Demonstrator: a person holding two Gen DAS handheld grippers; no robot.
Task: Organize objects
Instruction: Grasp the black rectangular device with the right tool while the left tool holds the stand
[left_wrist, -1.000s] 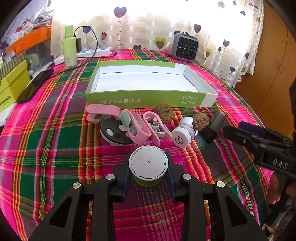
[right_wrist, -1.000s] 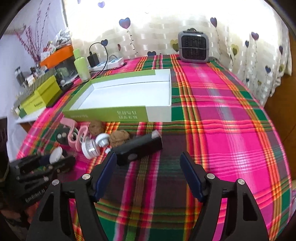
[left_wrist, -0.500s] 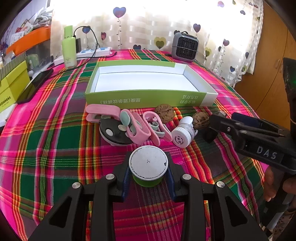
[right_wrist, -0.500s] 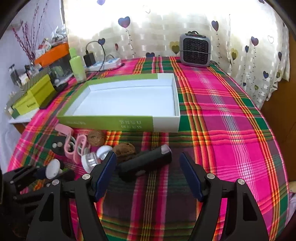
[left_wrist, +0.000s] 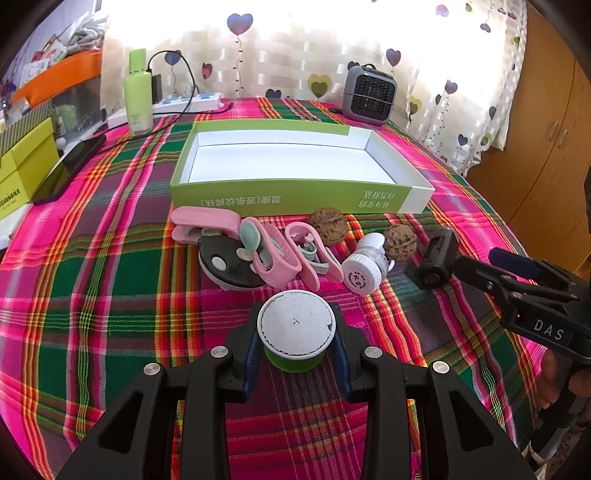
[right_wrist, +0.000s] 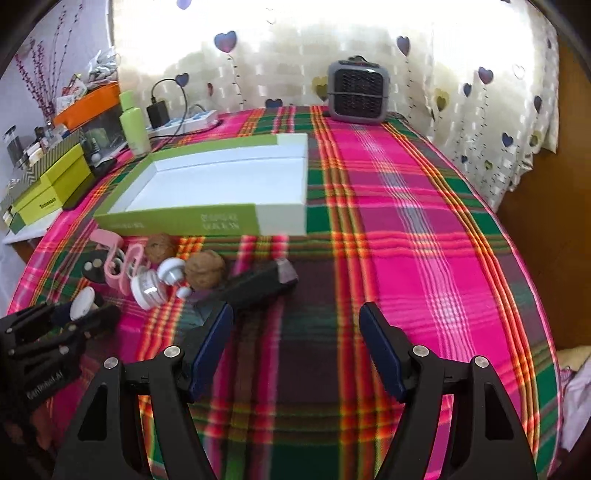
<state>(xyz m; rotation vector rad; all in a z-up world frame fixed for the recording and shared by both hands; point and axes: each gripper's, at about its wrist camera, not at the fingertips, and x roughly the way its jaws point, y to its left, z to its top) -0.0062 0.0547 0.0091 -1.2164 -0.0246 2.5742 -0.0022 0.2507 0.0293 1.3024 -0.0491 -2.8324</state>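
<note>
Movement is all on the right: the right gripper (right_wrist: 295, 332), jaws wide and empty, has closed on the black stick (right_wrist: 255, 286), seemingly not yet between them, while the left gripper (left_wrist: 295, 341) stays clamped on the green-based jar (left_wrist: 295, 332) short of the empty box (left_wrist: 295, 162).

The surface (left_wrist: 110, 295) wears a pink, green and red plaid cloth, and on it a shallow green-and-white cardboard box (left_wrist: 295, 199) sits open. Before the box lie two brown walnuts (left_wrist: 328, 230), pink plastic clips (left_wrist: 207, 223), a white-capped bottle (left_wrist: 364, 264) on its side and a black oblong device (right_wrist: 258, 286), perhaps a clip. At the far edge stand a grey fan heater (left_wrist: 369, 94), a pale green bottle (left_wrist: 138, 92) and a white power strip (left_wrist: 184, 103).
</note>
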